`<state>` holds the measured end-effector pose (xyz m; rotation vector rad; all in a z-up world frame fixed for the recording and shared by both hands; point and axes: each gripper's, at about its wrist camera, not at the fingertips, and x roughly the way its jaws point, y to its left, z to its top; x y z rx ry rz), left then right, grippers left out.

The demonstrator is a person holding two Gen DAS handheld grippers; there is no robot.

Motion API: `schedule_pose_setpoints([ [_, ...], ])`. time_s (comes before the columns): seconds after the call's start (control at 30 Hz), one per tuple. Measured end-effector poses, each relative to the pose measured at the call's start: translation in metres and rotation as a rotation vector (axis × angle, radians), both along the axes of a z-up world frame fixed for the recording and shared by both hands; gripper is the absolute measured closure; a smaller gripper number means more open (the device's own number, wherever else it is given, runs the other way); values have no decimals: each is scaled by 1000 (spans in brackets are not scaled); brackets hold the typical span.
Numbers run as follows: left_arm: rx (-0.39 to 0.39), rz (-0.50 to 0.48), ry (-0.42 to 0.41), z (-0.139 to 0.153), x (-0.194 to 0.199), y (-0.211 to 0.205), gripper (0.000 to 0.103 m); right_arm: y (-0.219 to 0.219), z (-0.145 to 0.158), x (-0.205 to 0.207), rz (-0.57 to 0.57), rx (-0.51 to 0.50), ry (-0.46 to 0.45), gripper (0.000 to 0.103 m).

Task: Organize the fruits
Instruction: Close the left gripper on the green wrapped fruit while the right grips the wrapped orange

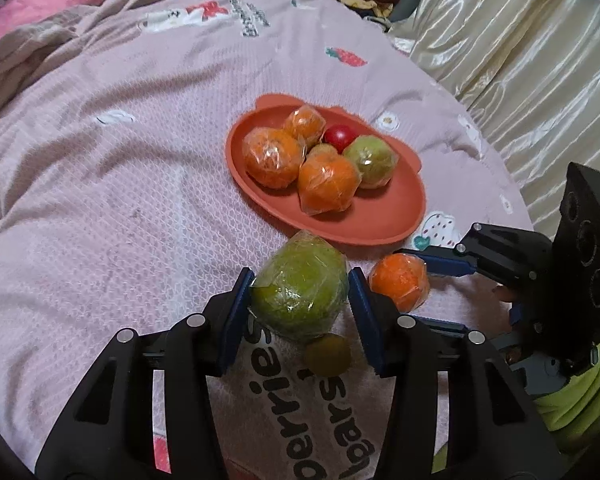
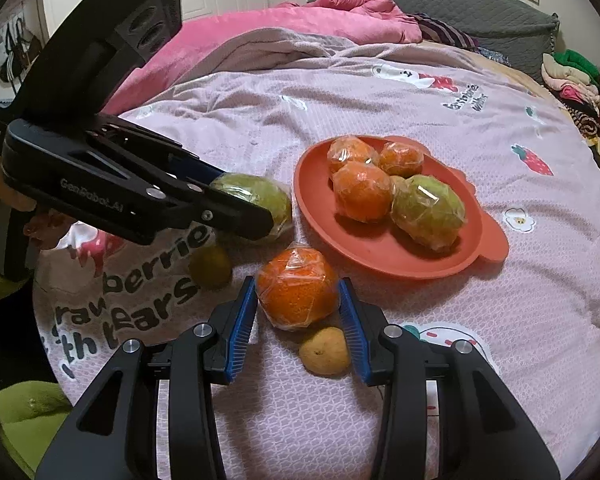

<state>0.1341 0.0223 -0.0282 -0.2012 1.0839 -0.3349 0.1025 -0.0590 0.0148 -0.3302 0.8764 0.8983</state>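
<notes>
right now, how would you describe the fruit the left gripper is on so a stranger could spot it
Start at the orange oval plate on the pink quilted bedspread. Just off its near edge, the left gripper has its blue pads on either side of a large green fruit wrapped in clear plastic film. It is far bigger than the small bare olive-green fruit beside it, and green, unlike the plastic-wrapped orange fruit nearby.
</notes>
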Motion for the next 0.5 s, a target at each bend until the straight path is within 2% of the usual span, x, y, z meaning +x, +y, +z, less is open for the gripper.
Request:
schedule_pose_setpoints([
  [0.27, -20, 29, -41, 18, -2, 5, 63, -9, 16, 1, -18, 34, -15, 63],
  [0.5, 11, 41, -62, 26, 4, 4, 63, -23, 31, 11, -60, 58, -46, 63],
])
